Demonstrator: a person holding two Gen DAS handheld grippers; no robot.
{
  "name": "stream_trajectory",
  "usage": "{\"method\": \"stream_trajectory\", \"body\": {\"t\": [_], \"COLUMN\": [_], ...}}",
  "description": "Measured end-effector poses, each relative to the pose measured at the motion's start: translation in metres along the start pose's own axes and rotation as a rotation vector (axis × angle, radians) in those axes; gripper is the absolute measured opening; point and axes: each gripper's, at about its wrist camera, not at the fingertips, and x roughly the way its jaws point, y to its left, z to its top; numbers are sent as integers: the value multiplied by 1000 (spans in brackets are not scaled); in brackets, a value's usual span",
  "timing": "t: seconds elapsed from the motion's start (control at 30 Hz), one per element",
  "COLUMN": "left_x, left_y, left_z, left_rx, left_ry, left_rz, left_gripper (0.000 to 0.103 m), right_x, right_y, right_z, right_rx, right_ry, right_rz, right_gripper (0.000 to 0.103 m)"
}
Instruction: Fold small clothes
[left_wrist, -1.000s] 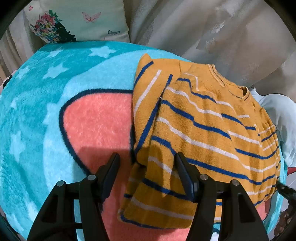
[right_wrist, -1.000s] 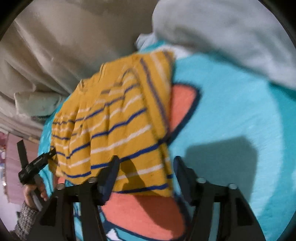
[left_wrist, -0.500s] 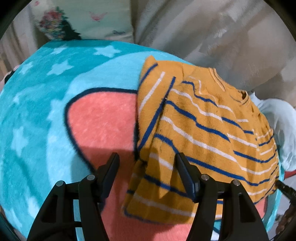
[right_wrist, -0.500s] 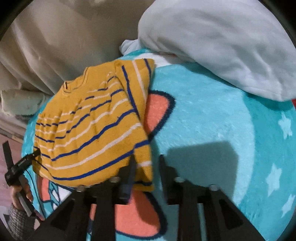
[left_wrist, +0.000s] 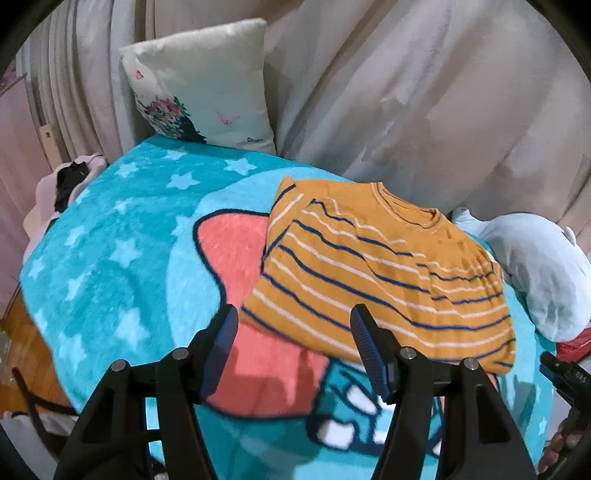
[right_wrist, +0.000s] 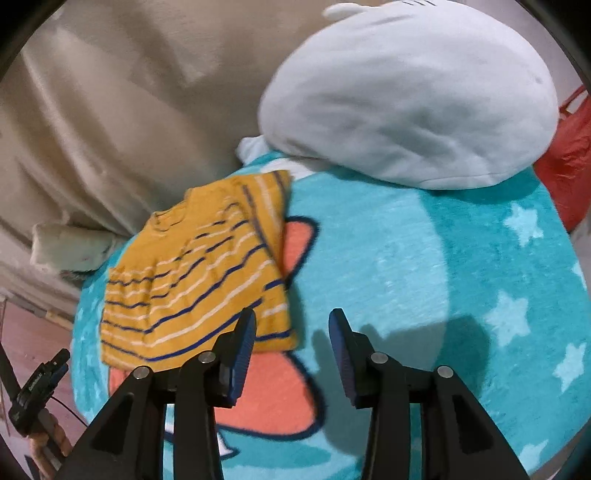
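An orange sweater (left_wrist: 380, 273) with blue and white stripes lies folded on the turquoise blanket (left_wrist: 122, 258). My left gripper (left_wrist: 293, 325) hovers above the sweater's near left edge, open, with nothing between its fingers. In the right wrist view the same sweater (right_wrist: 199, 273) lies left of centre. My right gripper (right_wrist: 292, 321) hangs over its near right corner. Its jaws are opening and the pads touch no cloth. The other gripper's body (right_wrist: 37, 384), in a person's hand, shows at the lower left of that view.
A big pale plush cushion (right_wrist: 406, 96) rests on the blanket's far right side, with a red bag (right_wrist: 569, 158) beyond it. A floral pillow (left_wrist: 199, 85) leans on the beige curtain (left_wrist: 424, 92) behind. Loose clothes (left_wrist: 70, 181) lie at the blanket's left edge.
Both grippers have risen and drawn back, so the sweater looks smaller and farther. The right jaws, narrow at the sweater's near corner half a second ago, have widened.
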Motion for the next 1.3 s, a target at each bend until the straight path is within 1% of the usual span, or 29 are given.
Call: {"method": "stream_trajectory", "body": {"t": [0.17, 0.3, 0.47, 0.67, 0.83, 0.93, 1.0, 1.03, 1.13, 1.23, 1.27, 1.3], "left_x": [-34, -53, -68, -69, -53, -36, -23, -14, 12, 35, 44, 51], "left_y": [-17, -27, -38, -41, -36, -29, -21, -12, 20, 55, 67, 75], "left_z": [-21, -35, -50, -62, -56, -44, -37, -32, -18, -5, -1, 2], "left_rx": [63, 108, 144, 155, 141, 145, 137, 117, 34, -62, -92, -106], "left_ry": [-49, -83, -104, -84, -53, -32, -2, 17, 65, 108, 117, 123], "left_rz": [63, 94, 104, 95, 81, 76, 66, 52, 39, 10, -3, -8], "left_gripper": [63, 64, 65, 66, 66, 66, 66, 66, 66, 66, 66, 66], "right_x": [-4, -9, -17, -16, -15, -9, 0, 5, 27, 51, 62, 72], "right_y": [9, 11, 11, 9, 16, 25, 33, 39, 67, 111, 131, 147], "right_z": [-16, -29, -40, -51, -51, -45, -40, -37, -27, -16, -13, -10], "right_rx": [-26, -53, -65, -71, -91, -102, -100, -98, -131, -203, -227, -247], "right_ry": [22, 30, 28, 55, 60, 55, 60, 68, 107, 151, 171, 189], "right_rz": [52, 73, 85, 84, 63, 46, 33, 29, 32, 53, 69, 83], "right_gripper": [47, 48, 48, 48, 48, 48, 49, 49, 49, 49, 49, 49]}}
